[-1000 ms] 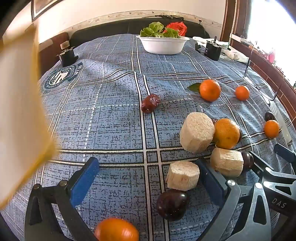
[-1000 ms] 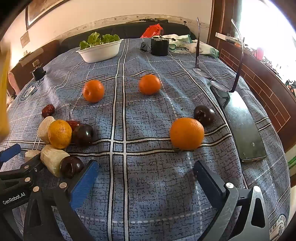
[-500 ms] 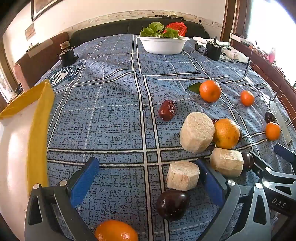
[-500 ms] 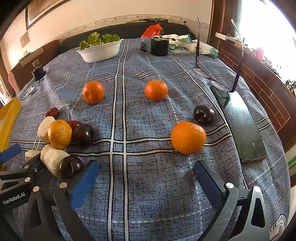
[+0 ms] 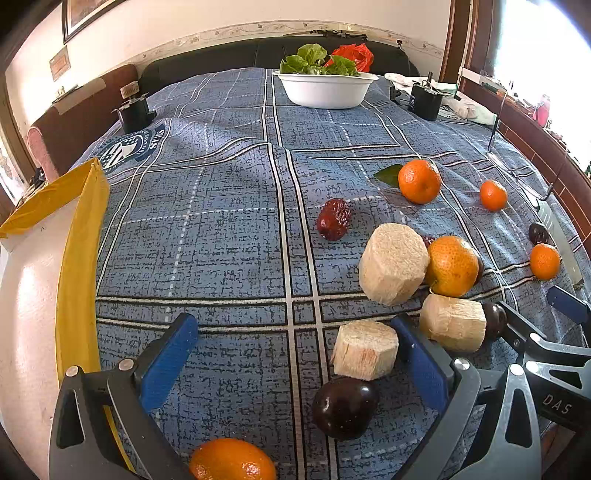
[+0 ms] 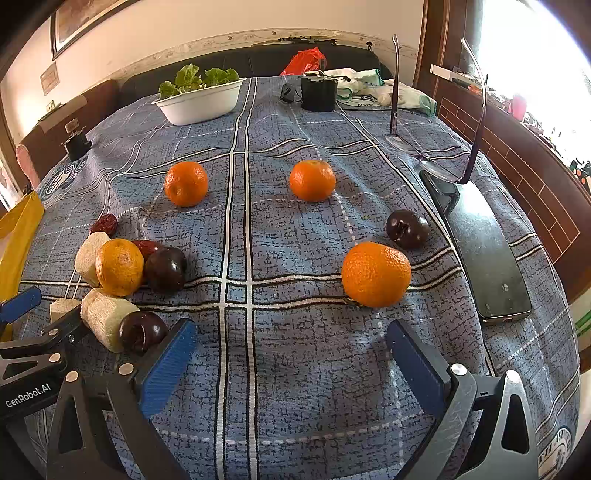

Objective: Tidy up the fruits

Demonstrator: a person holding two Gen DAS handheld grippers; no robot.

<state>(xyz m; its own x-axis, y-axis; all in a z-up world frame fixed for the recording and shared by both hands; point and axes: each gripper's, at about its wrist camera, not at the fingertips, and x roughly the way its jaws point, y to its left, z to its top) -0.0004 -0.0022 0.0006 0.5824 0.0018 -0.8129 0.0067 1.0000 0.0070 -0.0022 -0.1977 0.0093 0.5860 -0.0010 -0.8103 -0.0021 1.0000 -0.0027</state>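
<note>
The right gripper (image 5: pixel 565 373) body reads "DAS"; the left gripper (image 6: pixel 26 369) body reads "GenRobot.AI"; the tablecloth (image 5: pixel 221 221) emblem lettering is illegible.

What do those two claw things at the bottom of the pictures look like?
Both look alike: the left gripper and right gripper have grey-and-black metal frames with silver rivets and ribbed blue finger pads. White lettering on the bodies reads "GenRobot.AI" and "DAS".

A lived-in home room: a worktop spread with a blue plaid cloth (image 6: pixel 295 229) carries a white bowl of lettuce (image 5: pixel 325 88), a phone (image 6: pixel 484 251) and folded spectacles (image 6: pixel 436 162). A dark sofa back (image 5: pixel 229 59) lines the far edge below a framed picture (image 5: pixel 85 14) on a cream wall. Sunlight pours through a wood-framed window (image 6: pixel 535 55) at right.
</note>
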